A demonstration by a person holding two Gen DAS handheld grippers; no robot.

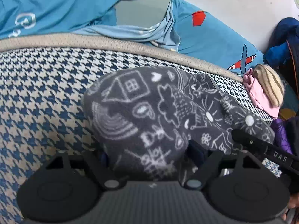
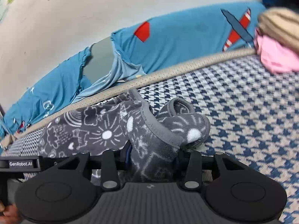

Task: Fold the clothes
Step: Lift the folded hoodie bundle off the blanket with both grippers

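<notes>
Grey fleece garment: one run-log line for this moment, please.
garment: bunched on houndstooth mat | left gripper: shut on garment | right gripper: shut on garment

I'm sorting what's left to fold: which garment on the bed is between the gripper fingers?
The grey doodle-print fleece garment, bunched between both grippers; the pink garment and striped beige knit lie apart at the bed's edge.
</notes>
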